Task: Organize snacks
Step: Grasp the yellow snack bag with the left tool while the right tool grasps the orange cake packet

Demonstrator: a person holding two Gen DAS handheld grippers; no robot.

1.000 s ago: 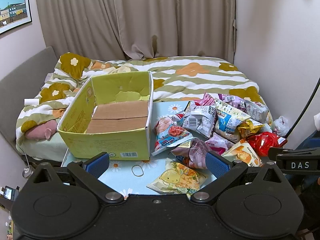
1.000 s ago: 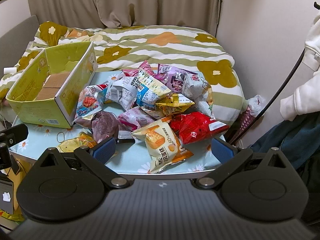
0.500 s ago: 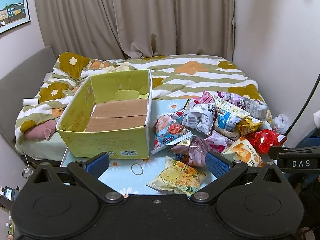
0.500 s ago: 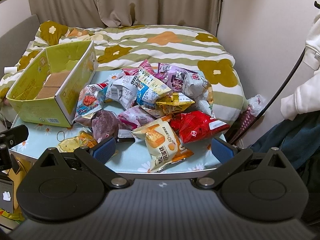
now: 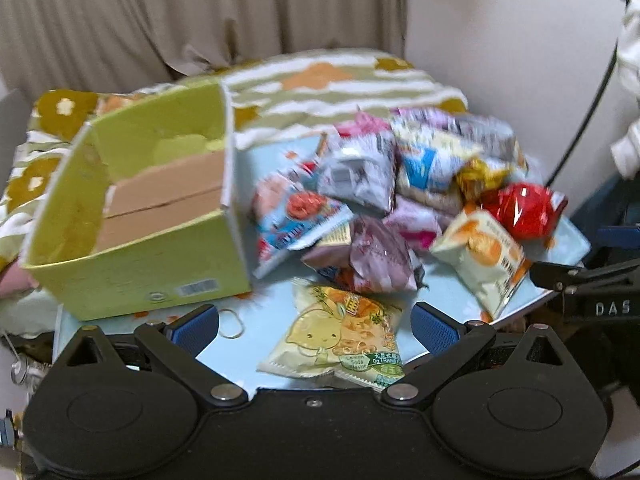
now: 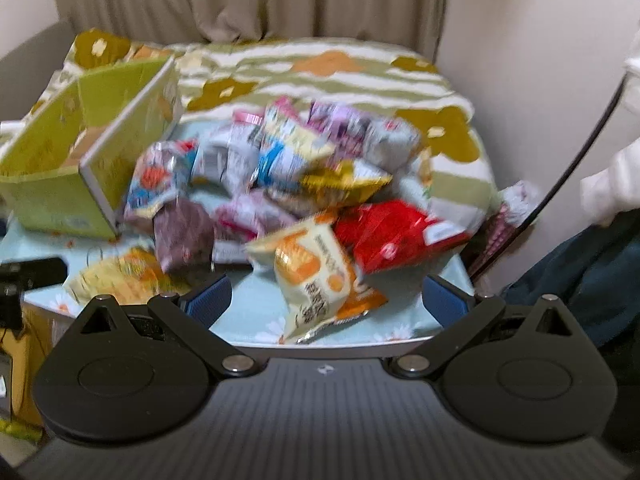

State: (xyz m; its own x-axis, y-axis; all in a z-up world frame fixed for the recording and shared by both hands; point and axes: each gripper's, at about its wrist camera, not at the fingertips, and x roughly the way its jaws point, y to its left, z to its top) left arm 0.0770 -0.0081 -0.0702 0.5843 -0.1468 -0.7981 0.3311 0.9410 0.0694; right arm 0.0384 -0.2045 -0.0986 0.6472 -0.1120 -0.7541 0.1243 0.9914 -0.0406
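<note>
A heap of snack bags (image 5: 400,184) (image 6: 296,168) lies on a light blue flowered table (image 5: 248,364) (image 6: 256,312). To its left stands an open yellow-green cardboard box (image 5: 132,216) (image 6: 80,148) with nothing in it. My left gripper (image 5: 316,326) is open, its blue pads either side of a yellow lemon-print bag (image 5: 340,336) at the table's front. My right gripper (image 6: 326,300) is open too, with a white and orange bag (image 6: 316,276) between its fingers, not pinched. A red bag (image 5: 520,210) (image 6: 392,232) lies at the right of the heap. Both views are blurred.
A rubber band (image 5: 231,322) lies on the table near the box. Behind the table is a bed with a striped flower quilt (image 5: 328,76) (image 6: 332,68), then curtains. A person's white sleeve (image 6: 612,180) and a black cable (image 6: 580,152) are at the right, by the wall.
Both grippers have moved forward and down toward the table, and the left one has swung right. The bags now look larger and nearer. Nothing has been taken hold of.
</note>
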